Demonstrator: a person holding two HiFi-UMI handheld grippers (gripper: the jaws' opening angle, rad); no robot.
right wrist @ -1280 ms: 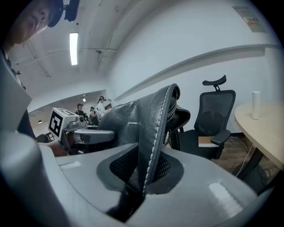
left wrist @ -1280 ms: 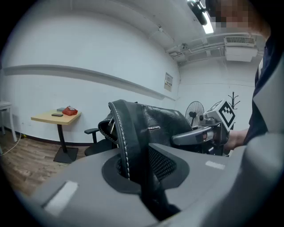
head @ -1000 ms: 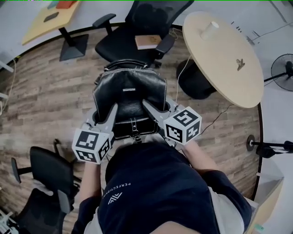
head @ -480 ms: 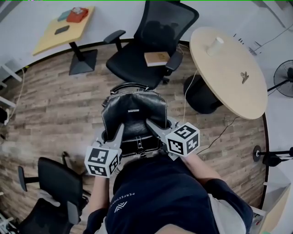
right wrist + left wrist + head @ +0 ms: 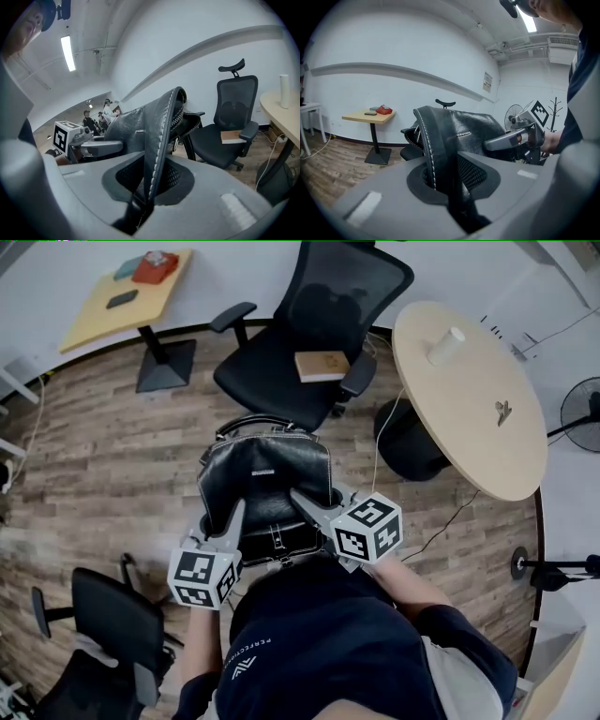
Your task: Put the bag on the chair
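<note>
The bag (image 5: 267,479) hangs between both tongs, just short of the far chair (image 5: 281,381) and not yet on it. The left gripper (image 5: 228,519) is clamped on its left edge, the right gripper (image 5: 309,502) on its right edge. What is left is carrying it forward, lowering it and letting go. There is one bag. There are two chairs, counting the near-left chair (image 5: 103,624). What is probably one book (image 5: 322,365) lies on the far seat.
</note>
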